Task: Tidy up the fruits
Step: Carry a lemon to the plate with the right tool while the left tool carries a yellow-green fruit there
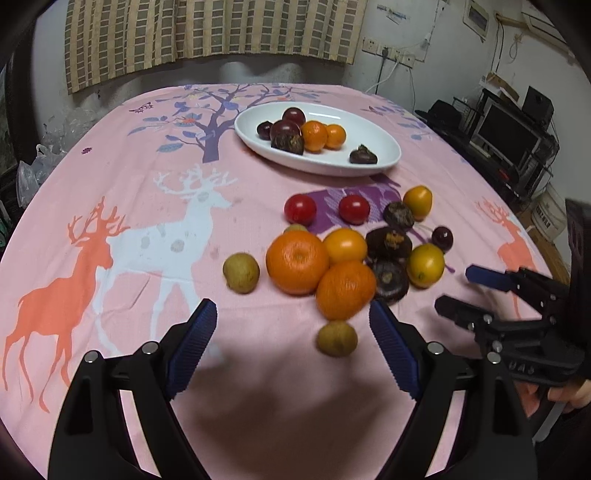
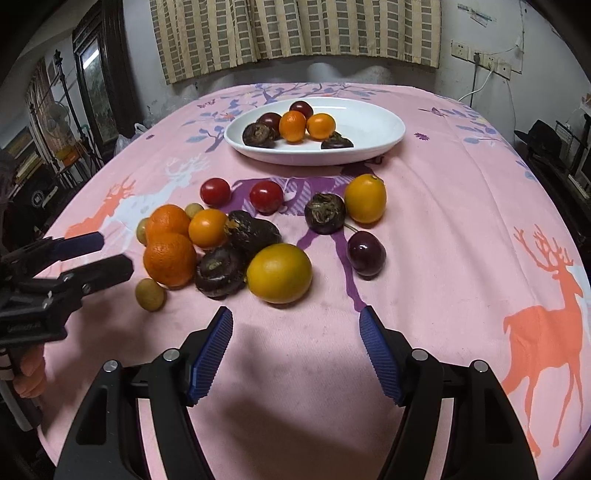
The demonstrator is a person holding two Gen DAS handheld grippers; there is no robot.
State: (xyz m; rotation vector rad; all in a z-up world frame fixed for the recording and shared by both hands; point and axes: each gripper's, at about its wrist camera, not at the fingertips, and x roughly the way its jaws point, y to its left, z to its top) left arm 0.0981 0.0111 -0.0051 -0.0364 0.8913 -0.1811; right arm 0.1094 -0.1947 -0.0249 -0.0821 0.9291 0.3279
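A white oval plate [image 1: 384, 151] [image 2: 380, 129] at the far side holds several fruits: dark plums, small oranges and water chestnuts. Nearer, loose fruit lies on the pink cloth: two mandarins [image 1: 297, 261] [image 2: 170, 258], yellow kumquats [image 2: 279, 272], two red cherry tomatoes [image 1: 300, 209] [image 2: 215, 191], dark water chestnuts [image 2: 220, 271], a cherry [image 2: 366, 253] and small tan longans [image 1: 337, 338] [image 2: 149, 294]. My left gripper [image 1: 291, 325] is open and empty just before the mandarins. My right gripper [image 2: 295, 328] is open and empty just before a kumquat.
The table has a pink deer-print cloth [image 1: 110, 221]. Each gripper shows in the other's view: the right gripper [image 1: 454, 288] and the left gripper [image 2: 110, 251]. A striped curtain [image 2: 295, 29] hangs behind. A monitor and shelves [image 1: 509, 136] stand at right.
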